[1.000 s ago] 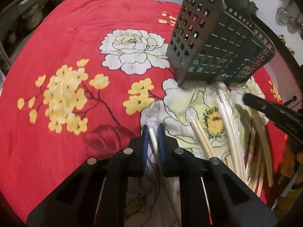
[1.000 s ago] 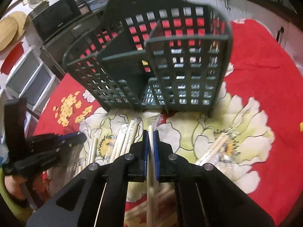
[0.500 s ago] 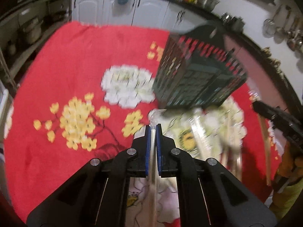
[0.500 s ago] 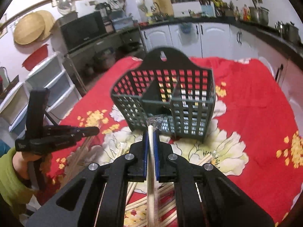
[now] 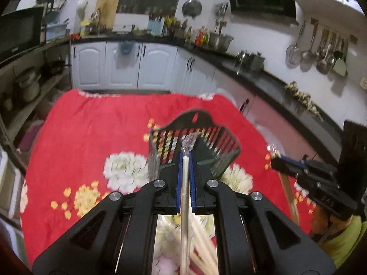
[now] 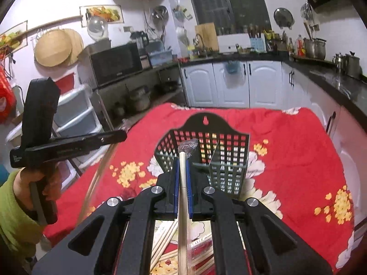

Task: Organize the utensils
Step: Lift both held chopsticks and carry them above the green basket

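Wooden chopsticks (image 5: 184,178) — left gripper (image 5: 185,160) raised, level.

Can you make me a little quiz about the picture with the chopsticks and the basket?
1. True or false: the left gripper is shut on a wrapped chopstick pair.
2. What stands on the red flowered cloth ahead of both grippers? A) a bowl B) a dark green basket C) a pan
3. Fill in: the right gripper also holds a wrapped ____.

Key
1. True. The blue pads press on it from both sides.
2. B. It has grid walls and a divider inside.
3. Chopstick pair. Its wrapper tip sticks out past the gripper, toward the basket.
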`<act>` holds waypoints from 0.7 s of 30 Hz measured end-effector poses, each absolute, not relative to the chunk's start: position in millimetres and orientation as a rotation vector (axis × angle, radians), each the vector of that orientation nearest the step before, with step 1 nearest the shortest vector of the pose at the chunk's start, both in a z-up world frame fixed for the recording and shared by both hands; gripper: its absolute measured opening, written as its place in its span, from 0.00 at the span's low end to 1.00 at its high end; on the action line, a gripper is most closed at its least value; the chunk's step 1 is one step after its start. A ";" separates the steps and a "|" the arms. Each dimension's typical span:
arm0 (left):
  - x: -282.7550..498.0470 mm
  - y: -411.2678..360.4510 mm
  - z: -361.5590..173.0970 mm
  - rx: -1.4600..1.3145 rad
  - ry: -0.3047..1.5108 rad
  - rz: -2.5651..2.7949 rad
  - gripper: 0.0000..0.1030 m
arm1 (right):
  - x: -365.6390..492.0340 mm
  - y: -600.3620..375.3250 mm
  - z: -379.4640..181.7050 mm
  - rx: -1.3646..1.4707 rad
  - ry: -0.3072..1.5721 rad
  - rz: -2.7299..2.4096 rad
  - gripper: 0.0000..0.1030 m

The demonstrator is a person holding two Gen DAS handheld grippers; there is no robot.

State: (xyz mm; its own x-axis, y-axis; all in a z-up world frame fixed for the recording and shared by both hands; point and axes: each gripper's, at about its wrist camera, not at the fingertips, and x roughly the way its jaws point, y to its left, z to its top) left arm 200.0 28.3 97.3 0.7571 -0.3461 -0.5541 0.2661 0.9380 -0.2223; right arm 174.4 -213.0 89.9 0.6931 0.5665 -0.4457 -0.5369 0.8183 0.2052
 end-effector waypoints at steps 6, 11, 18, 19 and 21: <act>208.5 11.2 127.0 -0.120 0.526 -0.333 0.03 | 171.0 -226.2 109.5 0.098 0.432 0.622 0.06; 222.2 -3.6 142.9 -0.136 0.440 -0.325 0.03 | 174.3 -230.2 121.6 0.107 0.352 0.616 0.06; 249.2 -19.0 153.3 -0.125 0.372 -0.283 0.03 | 201.5 -226.9 137.2 0.124 0.246 0.623 0.06; 252.4 -19.5 154.7 -0.125 0.360 -0.275 0.03 | 206.3 -225.6 140.5 0.127 0.227 0.622 0.06; 259.9 -20.7 159.6 -0.124 0.331 -0.256 0.03 | 218.5 -223.5 147.4 0.133 0.183 0.626 0.06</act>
State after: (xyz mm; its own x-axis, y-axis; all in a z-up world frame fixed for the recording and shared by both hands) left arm 259.9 -20.7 159.6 0.9136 -0.2684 -0.3054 0.2281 0.9602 -0.1615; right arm 218.5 -223.5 147.4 0.7951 0.5924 -0.1301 -0.5689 0.8027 0.1787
